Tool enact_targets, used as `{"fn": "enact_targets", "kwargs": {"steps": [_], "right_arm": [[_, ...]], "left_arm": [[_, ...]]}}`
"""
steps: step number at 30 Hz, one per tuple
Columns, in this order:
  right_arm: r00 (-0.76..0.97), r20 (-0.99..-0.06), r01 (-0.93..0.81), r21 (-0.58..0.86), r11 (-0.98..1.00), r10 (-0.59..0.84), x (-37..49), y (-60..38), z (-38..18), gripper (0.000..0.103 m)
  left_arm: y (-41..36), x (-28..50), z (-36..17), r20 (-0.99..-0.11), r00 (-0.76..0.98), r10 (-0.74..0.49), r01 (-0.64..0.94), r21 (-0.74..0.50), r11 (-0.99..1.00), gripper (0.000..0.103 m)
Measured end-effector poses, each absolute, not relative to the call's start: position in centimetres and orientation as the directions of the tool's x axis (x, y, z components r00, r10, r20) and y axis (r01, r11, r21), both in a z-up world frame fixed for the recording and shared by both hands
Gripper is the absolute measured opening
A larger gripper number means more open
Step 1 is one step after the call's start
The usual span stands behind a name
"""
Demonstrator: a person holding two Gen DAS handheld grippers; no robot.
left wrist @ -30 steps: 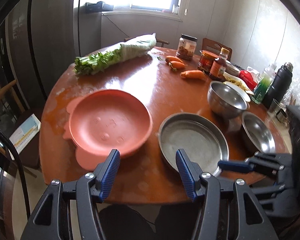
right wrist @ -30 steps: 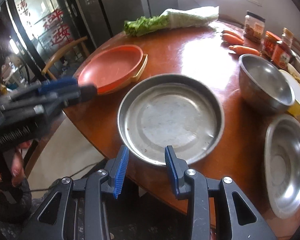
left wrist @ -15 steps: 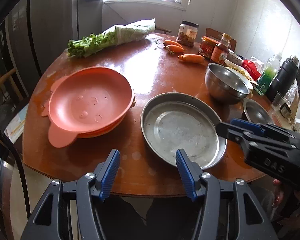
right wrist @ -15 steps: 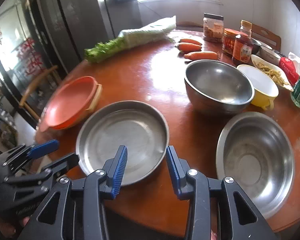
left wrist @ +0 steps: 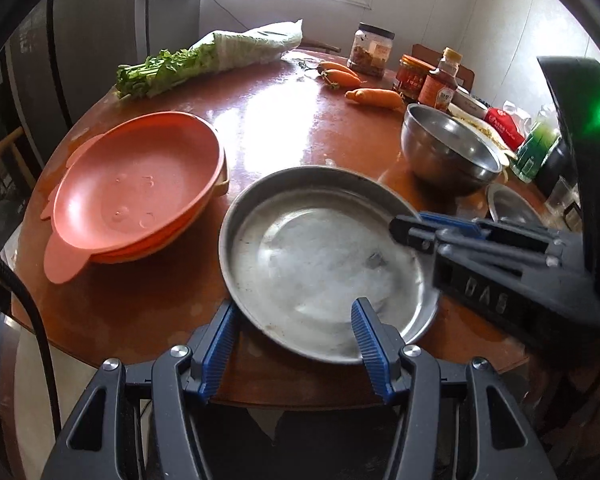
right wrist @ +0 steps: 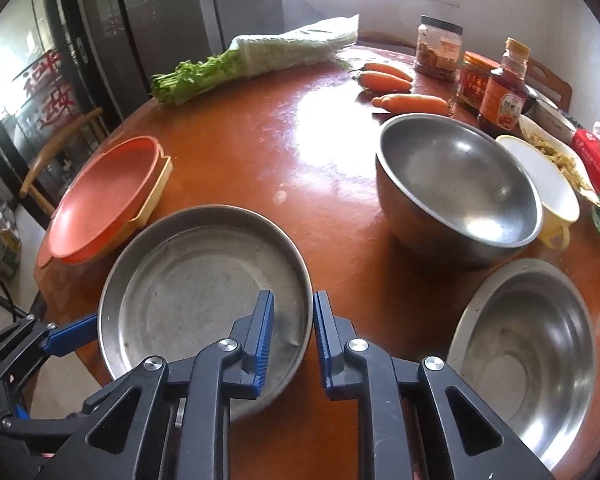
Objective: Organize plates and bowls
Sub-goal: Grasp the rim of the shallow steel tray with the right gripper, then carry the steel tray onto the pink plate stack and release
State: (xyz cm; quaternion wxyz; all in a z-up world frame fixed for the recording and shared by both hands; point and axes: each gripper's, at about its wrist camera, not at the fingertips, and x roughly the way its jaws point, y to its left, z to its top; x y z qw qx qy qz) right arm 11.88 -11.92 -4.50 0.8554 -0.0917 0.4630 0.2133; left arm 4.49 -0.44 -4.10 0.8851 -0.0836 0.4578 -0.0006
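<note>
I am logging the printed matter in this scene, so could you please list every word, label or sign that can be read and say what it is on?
"DAS" (the first letter is uncertain): raised letters on the body of the right gripper.
Red characters on the glass door: large, but seen mirrored and not legible.
Sauce bottle label: red with small print, too blurred.
Lidded jar label: too small.
Red packet: white print, illegible.

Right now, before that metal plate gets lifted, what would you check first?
1. Grip: right gripper shut on the steel plate rim: ok.
2. The left gripper is open: ok.
3. Its fingers clear of the rim: cannot tell.
4. The steel plate is empty: ok.
5. Top of the orange plates is free: ok.
6. The table is bare between the two: ok.
</note>
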Motion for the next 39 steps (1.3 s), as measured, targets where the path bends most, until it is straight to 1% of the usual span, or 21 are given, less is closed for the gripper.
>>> {"fn": "enact_targets", "kwargs": {"steps": [2,5,21,31,39], "right_arm": [[0.488,-0.828,-0.453,0.030,0.891,0.276,11.6,-11.9,-4.5,0.020],[0.480,-0.824,-0.449,0.063,0.891,0.300,11.5,-12.5,-4.3,0.020],[0.516,-0.786,-0.451,0.090,0.888,0.341,9.7,-14.1,-1.9,0.020],[0.566,-0.730,-0.486,0.079,0.870,0.383,9.1,-13.5,2.2,0.020],[0.591,-0.676,-0.558,0.051,0.828,0.440,9.4,-8.8,5.9,0.020]], "left_arm": [[-0.4,4.5,-4.1,-0.808,0.584,-0.080,-0.082,-0.157,0.984,0.058],[0.1,4.5,-3.9,-0.804,0.584,-0.109,-0.089,-0.197,0.976,0.058],[-0.6,3.7,-1.7,-0.769,0.631,-0.103,-0.061,-0.182,0.981,0.058],[0.5,3.3,1.7,-0.716,0.692,-0.094,-0.059,-0.186,0.981,0.058],[4.7,3.2,4.9,-0.670,0.742,-0.030,-0.110,-0.166,0.980,0.058]]}}
